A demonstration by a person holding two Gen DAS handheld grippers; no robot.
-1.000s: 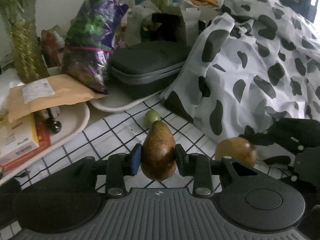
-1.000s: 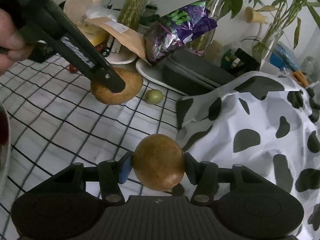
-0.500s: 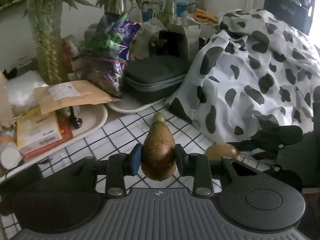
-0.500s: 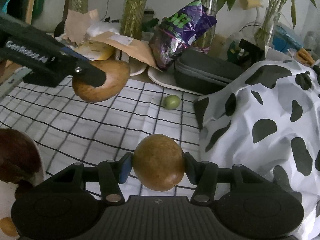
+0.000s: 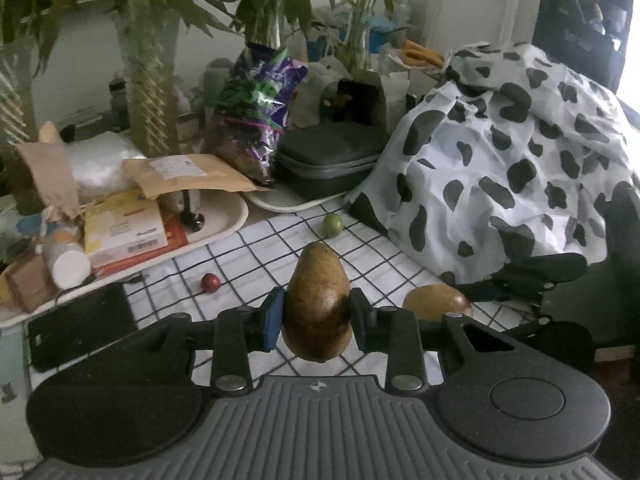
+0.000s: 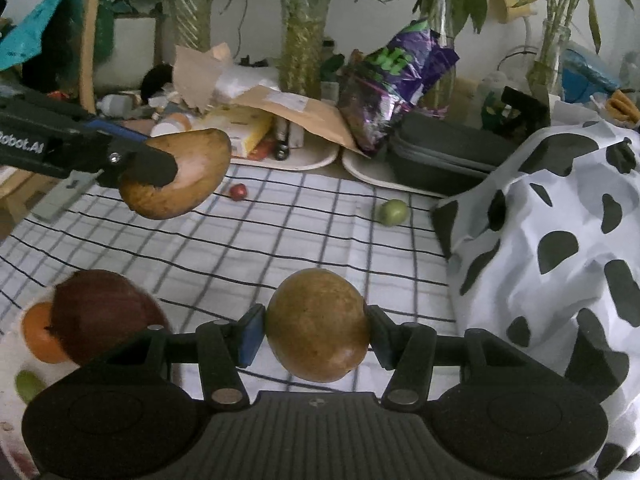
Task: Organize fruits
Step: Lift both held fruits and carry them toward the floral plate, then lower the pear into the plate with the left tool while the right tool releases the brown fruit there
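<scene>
Between my left fingers [image 5: 316, 315], a brown pear [image 5: 318, 300] is clamped at its wide lower body, narrow end pointing away from me. It hangs above the checked cloth [image 5: 248, 256], clear of it. My right fingers [image 6: 316, 336] grip a round brown fruit [image 6: 318, 324] at its sides, also held off the cloth.

In the right wrist view, the left gripper and its pear sit at 10 o'clock. A small green fruit [image 6: 394, 212] lies on the cloth at 1 o'clock, near the edge of the cow-print fabric [image 6: 552, 248]. A small red fruit [image 6: 239, 191] lies at 11 o'clock, near the far edge of the cloth. At 8 o'clock, a dark red fruit [image 6: 100, 316] rests against an orange fruit [image 6: 40, 338] on a white surface; what that surface is I cannot tell.

Beyond the cloth, the bench carries a white tray [image 5: 224, 220] with boxes and a brown envelope [image 5: 188, 174], a purple snack bag [image 5: 256, 112], a grey zip case [image 5: 332, 156] and plant stems in glass vases.
</scene>
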